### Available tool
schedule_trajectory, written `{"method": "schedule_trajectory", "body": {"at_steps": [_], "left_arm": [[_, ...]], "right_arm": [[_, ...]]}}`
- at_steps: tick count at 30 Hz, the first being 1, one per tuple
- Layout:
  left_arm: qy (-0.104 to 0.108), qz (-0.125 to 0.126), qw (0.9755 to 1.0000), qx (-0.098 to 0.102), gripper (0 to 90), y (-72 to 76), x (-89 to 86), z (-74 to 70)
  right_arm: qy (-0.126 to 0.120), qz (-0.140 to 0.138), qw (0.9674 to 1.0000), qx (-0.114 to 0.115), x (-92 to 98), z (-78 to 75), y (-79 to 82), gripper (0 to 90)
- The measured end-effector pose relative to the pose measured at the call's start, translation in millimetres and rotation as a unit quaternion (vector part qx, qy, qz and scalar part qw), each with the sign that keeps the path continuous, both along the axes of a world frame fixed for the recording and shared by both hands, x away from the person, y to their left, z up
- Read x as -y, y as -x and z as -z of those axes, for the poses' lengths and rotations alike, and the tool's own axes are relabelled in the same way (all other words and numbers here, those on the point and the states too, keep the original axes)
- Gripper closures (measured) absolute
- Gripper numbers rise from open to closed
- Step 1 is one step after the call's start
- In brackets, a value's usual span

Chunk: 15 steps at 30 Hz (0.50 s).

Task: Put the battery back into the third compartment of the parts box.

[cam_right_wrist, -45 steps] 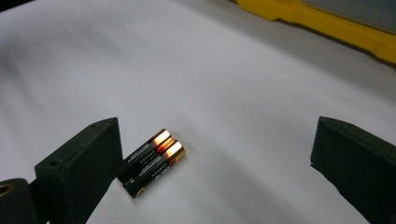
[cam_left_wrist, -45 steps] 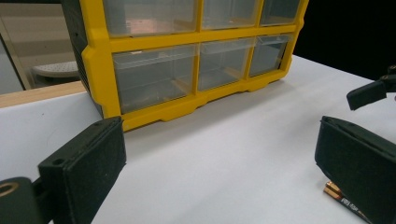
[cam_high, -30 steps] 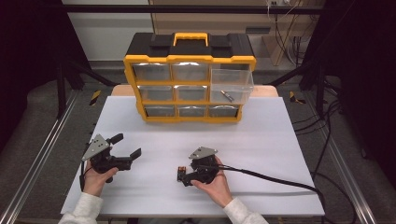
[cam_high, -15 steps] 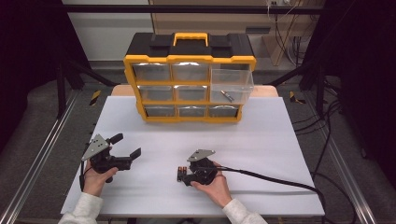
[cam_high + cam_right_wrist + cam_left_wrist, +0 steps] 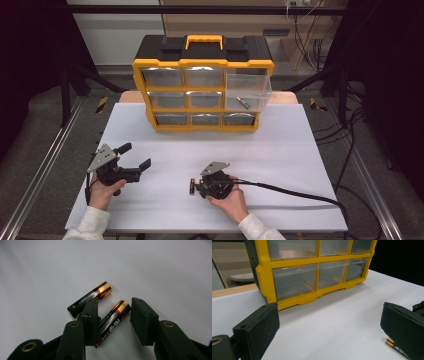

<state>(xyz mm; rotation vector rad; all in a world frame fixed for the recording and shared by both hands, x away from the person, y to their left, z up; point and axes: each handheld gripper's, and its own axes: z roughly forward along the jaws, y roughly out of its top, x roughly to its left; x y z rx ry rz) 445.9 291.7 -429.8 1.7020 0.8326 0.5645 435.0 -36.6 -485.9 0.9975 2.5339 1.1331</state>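
Closing my right claw [image 5: 113,315] round nearer battery [image 5: 113,320], pads not yet pressing; left claw [image 5: 134,156] open, idle. Next: finish squeeze, lift clear of second battery [image 5: 90,298].

White table [image 5: 300,165]: yellow drawer organizer [image 5: 202,85] at far edge; two batteries [image 5: 100,307] near front, side by side.

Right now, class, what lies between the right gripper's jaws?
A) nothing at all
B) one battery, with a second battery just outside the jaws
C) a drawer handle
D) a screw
B: in the right gripper view one battery lies between the black jaws, and a second battery lies beyond one jaw.
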Motion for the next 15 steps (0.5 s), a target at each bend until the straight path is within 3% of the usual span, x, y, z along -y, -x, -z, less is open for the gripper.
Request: {"method": "schedule_trajectory", "body": {"at_steps": [2,7,15], "left_arm": [[0.0,0.0,1.0,0.0,1.8,0.1,0.0,-0.2],[0.0,0.0,1.0,0.001,1.8,0.2,0.1,-0.5],[-0.001,0.0,1.0,0.0,1.8,0.2,0.3,-0.4]], "right_arm": [[0.0,-0.002,1.0,-0.003,0.5,-0.5,0.1,68.2],[0.002,0.0,1.0,-0.004,1.1,-0.5,-0.3,75.2],[0.0,0.001,0.9999,-0.011,1.9,-1.1,-1.9,77.2]]}}
